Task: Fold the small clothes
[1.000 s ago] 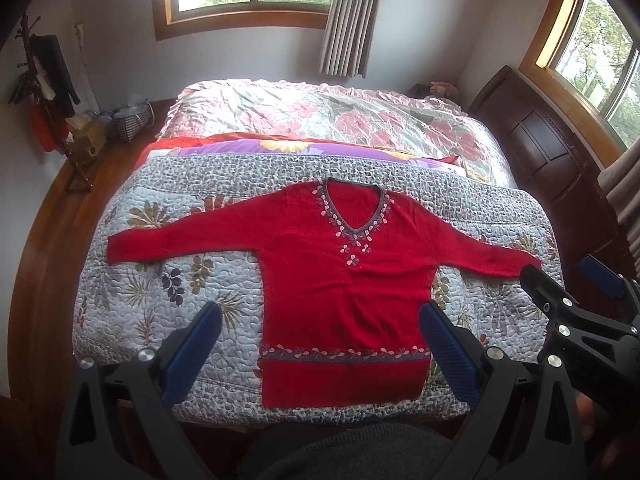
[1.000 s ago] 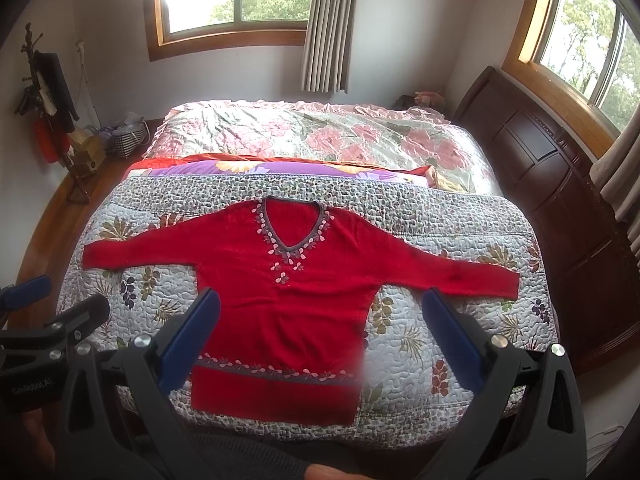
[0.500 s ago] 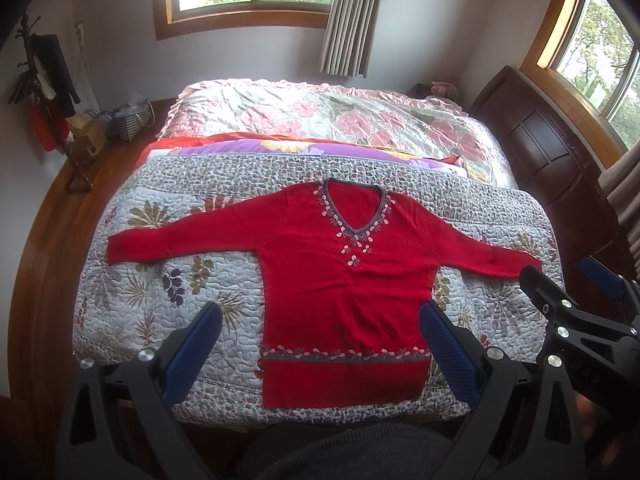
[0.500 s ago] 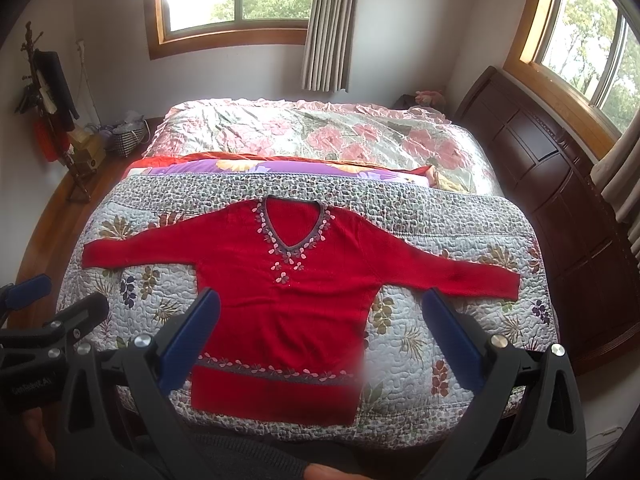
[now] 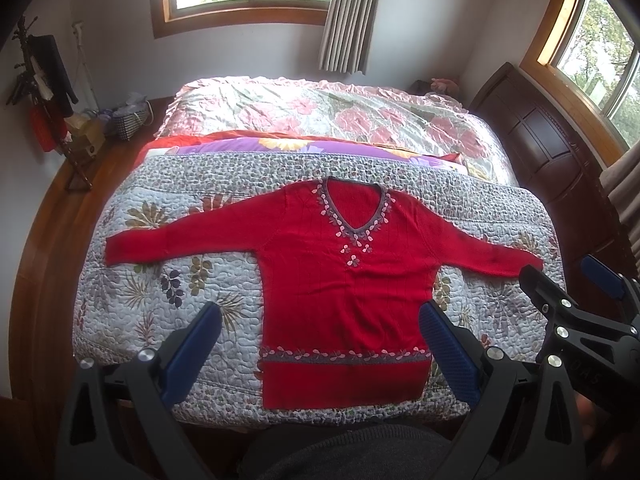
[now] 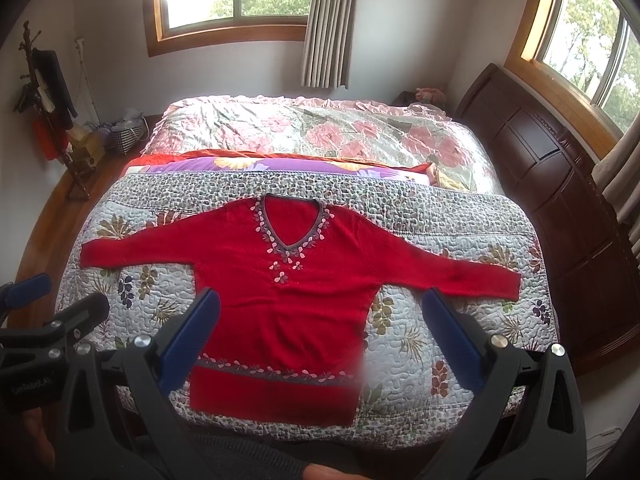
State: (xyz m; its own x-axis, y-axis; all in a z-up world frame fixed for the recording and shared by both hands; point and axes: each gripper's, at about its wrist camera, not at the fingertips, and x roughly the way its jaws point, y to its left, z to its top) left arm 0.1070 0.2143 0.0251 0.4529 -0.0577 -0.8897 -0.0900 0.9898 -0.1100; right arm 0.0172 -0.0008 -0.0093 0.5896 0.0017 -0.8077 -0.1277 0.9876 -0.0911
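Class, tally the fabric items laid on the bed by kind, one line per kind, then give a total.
Red sweater: 1
Grey leaf-print quilt: 1
Purple floral blanket: 1
Pink floral bedspread: 1
Total: 4

Grey leaf-print quilt (image 5: 168, 280) covers the near end of the bed, lower centre of frame; pink floral bedspread (image 5: 320, 116) lies beyond it, a purple blanket (image 5: 248, 146) edge between them. Coat rack (image 5: 44, 92) at upper left, grey curtain (image 5: 344, 16) at top centre, dark wooden headboard (image 5: 548, 140) at right.
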